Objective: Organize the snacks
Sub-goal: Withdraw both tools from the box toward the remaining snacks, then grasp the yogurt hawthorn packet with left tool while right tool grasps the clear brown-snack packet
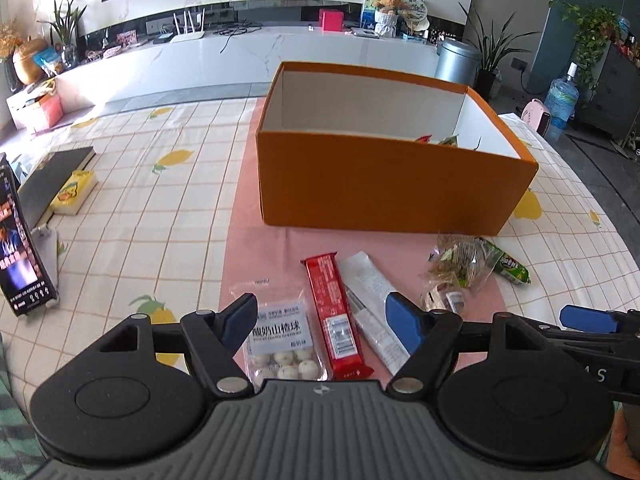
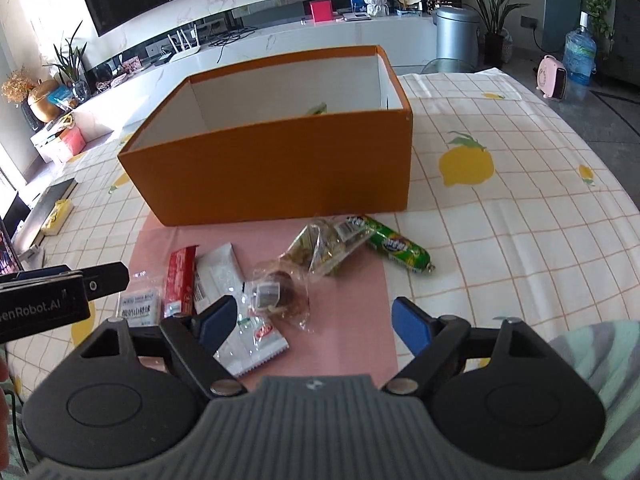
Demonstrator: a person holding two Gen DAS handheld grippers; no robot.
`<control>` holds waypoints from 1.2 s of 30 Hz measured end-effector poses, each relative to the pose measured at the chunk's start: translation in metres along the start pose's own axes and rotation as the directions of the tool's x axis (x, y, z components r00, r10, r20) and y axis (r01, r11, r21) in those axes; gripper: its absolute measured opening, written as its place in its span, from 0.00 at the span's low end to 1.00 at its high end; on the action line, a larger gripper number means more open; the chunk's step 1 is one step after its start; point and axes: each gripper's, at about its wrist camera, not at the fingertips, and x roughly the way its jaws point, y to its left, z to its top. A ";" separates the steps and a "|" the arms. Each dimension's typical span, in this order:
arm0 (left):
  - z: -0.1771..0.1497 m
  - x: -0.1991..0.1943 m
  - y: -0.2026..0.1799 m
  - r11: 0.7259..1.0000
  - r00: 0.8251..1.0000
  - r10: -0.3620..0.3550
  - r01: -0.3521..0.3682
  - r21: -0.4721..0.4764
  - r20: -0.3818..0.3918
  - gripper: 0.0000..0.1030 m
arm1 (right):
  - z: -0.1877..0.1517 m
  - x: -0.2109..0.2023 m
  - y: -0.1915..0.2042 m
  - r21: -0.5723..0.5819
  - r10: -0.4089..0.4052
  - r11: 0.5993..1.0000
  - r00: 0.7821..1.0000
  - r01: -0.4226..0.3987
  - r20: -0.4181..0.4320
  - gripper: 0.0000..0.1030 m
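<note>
An open orange box [image 1: 384,184] [image 2: 280,176] stands on a pink mat, with a few snacks showing inside at its right end [image 1: 440,140]. In front of it lie a clear bag of white balls [image 1: 280,340], a red bar [image 1: 336,316] [image 2: 180,276], a white packet [image 1: 376,312] [image 2: 224,280], a clear pack with a brown snack [image 2: 280,292], a clear green-printed pack [image 1: 460,264] [image 2: 324,248] and a green sausage [image 1: 512,268] [image 2: 400,250]. My left gripper [image 1: 320,320] is open above the white-ball bag and red bar. My right gripper [image 2: 316,320] is open above the white packet and brown snack.
A checked tablecloth with lemon prints [image 2: 500,200] covers the table. At the left lie a dark book [image 1: 52,176], a yellow pack [image 1: 76,192] and a dark upright box [image 1: 20,256]. A white cabinet [image 1: 240,56], a bin [image 1: 456,60] and plants stand behind.
</note>
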 end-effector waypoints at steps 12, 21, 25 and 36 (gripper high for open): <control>-0.032 0.022 0.018 0.990 0.993 -0.026 0.009 -0.143 -0.117 0.84 | -0.019 0.015 0.000 -0.019 0.004 1.000 1.000 -0.005 -0.024 0.79; -0.029 0.035 0.028 0.986 0.995 -0.046 0.030 -0.166 -0.093 0.84 | -0.011 0.029 0.012 -0.044 0.067 0.997 0.998 -0.068 -0.009 0.68; -0.027 0.043 0.042 0.976 0.995 -0.032 0.010 -0.220 -0.098 0.84 | -0.007 0.030 0.024 -0.084 0.112 0.990 0.994 -0.110 0.014 0.63; -0.025 0.067 0.041 0.984 0.992 -0.017 -0.005 -0.175 -0.126 0.84 | 0.004 0.060 0.038 -0.147 0.084 0.986 0.996 -0.080 0.021 0.50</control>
